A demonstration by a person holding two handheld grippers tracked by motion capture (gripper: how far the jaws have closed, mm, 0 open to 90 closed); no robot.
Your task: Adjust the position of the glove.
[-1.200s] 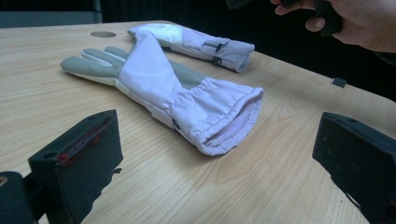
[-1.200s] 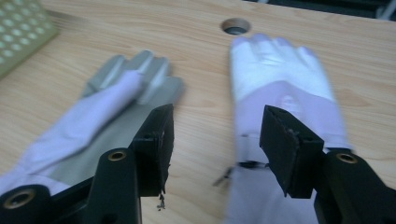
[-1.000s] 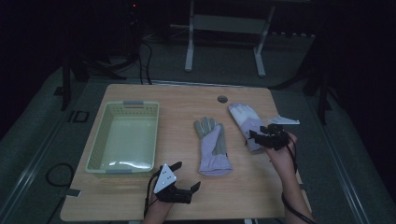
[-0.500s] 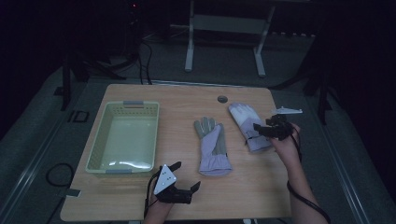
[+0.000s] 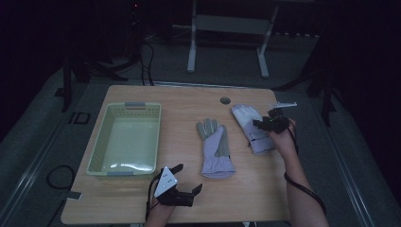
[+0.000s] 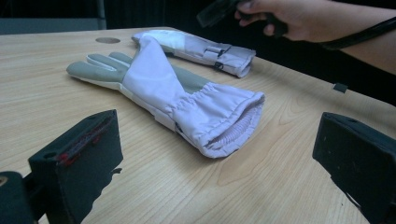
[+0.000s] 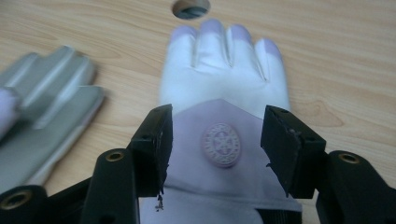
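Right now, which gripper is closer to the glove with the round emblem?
Right. The right gripper hovers directly over the emblem glove, jaws straddling its back. The left gripper sits at the table's near edge, beyond the other glove.

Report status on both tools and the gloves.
Right tool open, jaws just closing, over right-hand glove. Left tool open, idle. Other glove untouched. Nothing in the way.

— What is shifting?
— The right gripper (image 5: 263,124) is sliding over the white glove (image 5: 250,126) toward its fingers, away from the table's near edge, its jaws narrowing astride the glove's back.
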